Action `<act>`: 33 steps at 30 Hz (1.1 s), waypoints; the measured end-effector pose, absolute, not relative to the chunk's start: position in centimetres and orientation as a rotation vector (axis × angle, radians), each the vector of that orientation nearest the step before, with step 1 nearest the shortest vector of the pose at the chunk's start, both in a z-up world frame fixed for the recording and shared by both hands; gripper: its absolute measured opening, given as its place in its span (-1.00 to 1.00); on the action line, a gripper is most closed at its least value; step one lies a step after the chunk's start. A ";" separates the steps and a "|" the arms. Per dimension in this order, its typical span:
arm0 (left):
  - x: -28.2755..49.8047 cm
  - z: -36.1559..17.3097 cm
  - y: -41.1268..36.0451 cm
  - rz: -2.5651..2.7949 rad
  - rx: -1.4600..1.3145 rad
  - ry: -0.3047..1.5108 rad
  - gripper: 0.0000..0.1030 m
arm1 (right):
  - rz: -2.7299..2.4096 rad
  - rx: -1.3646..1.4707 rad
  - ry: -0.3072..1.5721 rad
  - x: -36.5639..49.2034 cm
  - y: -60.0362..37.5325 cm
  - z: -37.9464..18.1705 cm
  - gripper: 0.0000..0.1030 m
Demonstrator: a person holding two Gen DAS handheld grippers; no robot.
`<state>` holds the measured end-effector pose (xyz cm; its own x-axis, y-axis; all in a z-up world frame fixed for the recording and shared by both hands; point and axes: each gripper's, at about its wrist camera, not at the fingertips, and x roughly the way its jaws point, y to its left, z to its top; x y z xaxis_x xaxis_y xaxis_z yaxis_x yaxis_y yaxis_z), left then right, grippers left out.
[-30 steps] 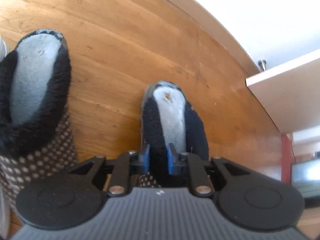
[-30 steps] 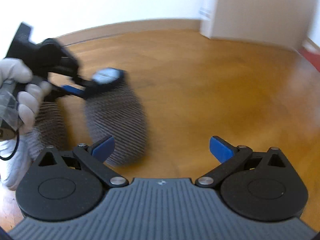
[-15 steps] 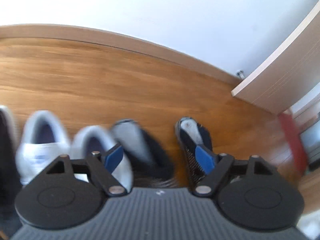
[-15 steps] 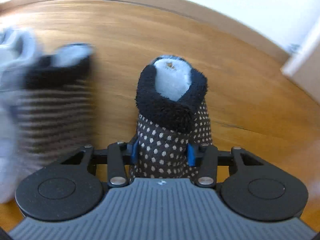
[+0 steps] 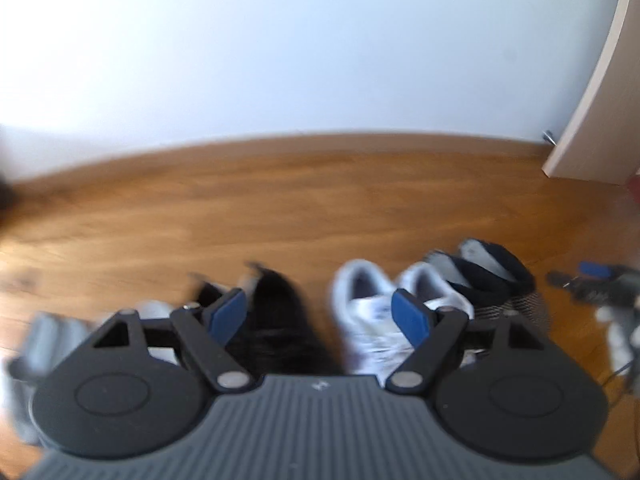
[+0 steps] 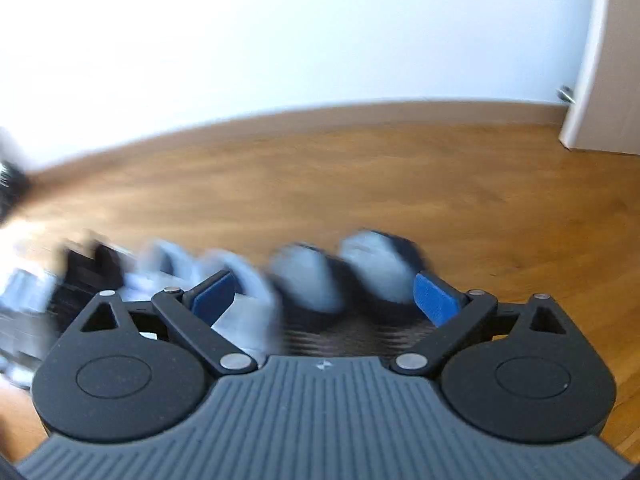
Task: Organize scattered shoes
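Observation:
A row of shoes stands on the wooden floor, toes toward me. In the left wrist view I see a black shoe (image 5: 276, 320), a pair of white sneakers (image 5: 372, 312) and two dotted black slippers (image 5: 492, 276) at the right end. My left gripper (image 5: 320, 316) is open and empty above the black shoe and the sneakers. In the blurred right wrist view the two slippers (image 6: 348, 276) sit side by side, with the white sneakers (image 6: 224, 276) to their left. My right gripper (image 6: 324, 300) is open and empty above the slippers. It also shows in the left wrist view (image 5: 592, 280).
A white wall with a wooden skirting board (image 5: 320, 144) runs behind the row. A pale door or cabinet edge (image 5: 588, 128) with a metal stop stands at the far right. Bare wooden floor (image 6: 400, 184) lies between the shoes and the wall.
Both grippers have opened, let go of the dotted slippers and pulled back and up. The two slippers now stand together at the right end of the row.

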<state>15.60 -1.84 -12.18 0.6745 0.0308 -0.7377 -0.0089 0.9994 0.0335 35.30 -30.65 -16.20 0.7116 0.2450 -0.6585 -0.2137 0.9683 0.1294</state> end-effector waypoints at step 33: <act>-8.2 3.4 14.2 0.233 -0.083 0.766 0.99 | 0.259 -0.043 0.795 11.9 2.1 -0.1 0.99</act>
